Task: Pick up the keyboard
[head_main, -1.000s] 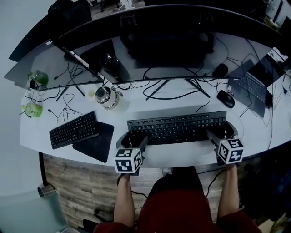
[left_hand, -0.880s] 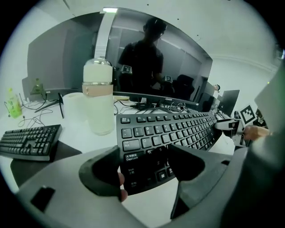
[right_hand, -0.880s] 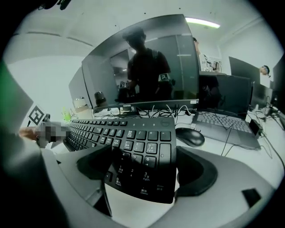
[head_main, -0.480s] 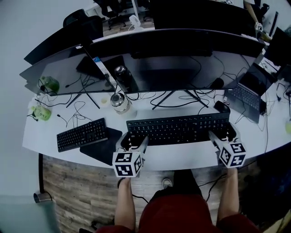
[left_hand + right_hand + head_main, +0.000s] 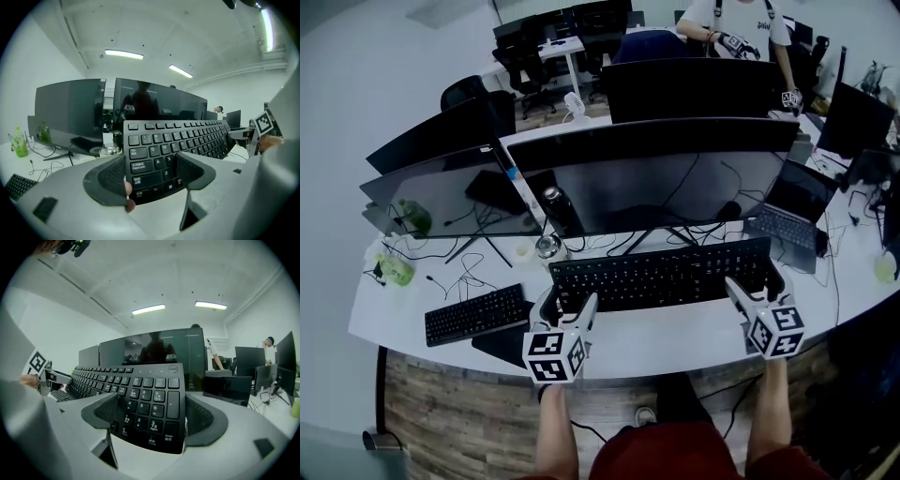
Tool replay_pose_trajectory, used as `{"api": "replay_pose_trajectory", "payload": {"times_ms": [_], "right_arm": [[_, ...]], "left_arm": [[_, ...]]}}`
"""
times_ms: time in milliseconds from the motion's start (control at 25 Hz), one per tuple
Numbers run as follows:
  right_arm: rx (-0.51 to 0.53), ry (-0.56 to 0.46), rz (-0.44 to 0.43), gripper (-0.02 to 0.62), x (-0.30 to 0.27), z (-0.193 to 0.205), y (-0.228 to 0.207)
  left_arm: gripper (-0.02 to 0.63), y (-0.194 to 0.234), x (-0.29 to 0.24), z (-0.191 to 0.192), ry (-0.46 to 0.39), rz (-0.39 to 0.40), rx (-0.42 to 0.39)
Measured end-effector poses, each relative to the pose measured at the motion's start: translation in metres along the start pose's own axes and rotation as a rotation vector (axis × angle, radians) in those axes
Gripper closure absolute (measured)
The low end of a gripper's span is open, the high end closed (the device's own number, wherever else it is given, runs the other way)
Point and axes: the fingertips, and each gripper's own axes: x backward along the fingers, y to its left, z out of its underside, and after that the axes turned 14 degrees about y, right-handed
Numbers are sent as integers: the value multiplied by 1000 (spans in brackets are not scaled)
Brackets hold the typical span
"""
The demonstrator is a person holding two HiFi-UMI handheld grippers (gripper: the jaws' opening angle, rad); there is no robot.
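Head view: a long black full-size keyboard [image 5: 661,275] is held at both ends, seemingly raised above a curved white desk [image 5: 675,339]. The left gripper [image 5: 570,302] is at its left end, the right gripper [image 5: 759,286] at its right. Dark wide monitors [image 5: 666,183] are ranged behind it, in an open office.

Left gripper view: jaws are clamped on the keyboard's [image 5: 173,140] left near corner. "Caps Lock" is read.

Right gripper view: jaws are clamped on the numpad end [image 5: 150,404]. "Enter" is read; the round corner badge [image 5: 174,369] is illegible.
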Motion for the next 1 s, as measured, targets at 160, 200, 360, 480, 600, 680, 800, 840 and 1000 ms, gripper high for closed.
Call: {"api": "replay_pose_trajectory", "payload": {"times_ms": [160,200,360,480,600,680,800,840,1000], "right_arm": [[19,-87,21,153,26,-27,0],[24,-111,25,153,33,-33,-1],[47,-210,41,153,61,-63,1],[60,-275,52,153,83,-80,1],[74,-354,56,153,102,-95,6],[84,-406,59,153,113,-104,12],[94,-485,57,153,131,-118,24],[97,-510,55,153,138,-122,27],[105,-609,55,153,159,-134,37]], "left_arm": [[262,-8,22,-27,-84,-3,-29],[261,-10,28,-33,-106,-5,-37],[261,-18,54,-63,-206,-18,-68],[261,-26,75,-82,-277,-28,-95],[261,-29,97,-95,-348,-42,-120],[262,-28,111,-103,-386,-52,-133],[262,-26,137,-114,-455,-68,-160],[261,-26,146,-118,-482,-75,-170],[261,-29,177,-129,-579,-101,-215]]}}
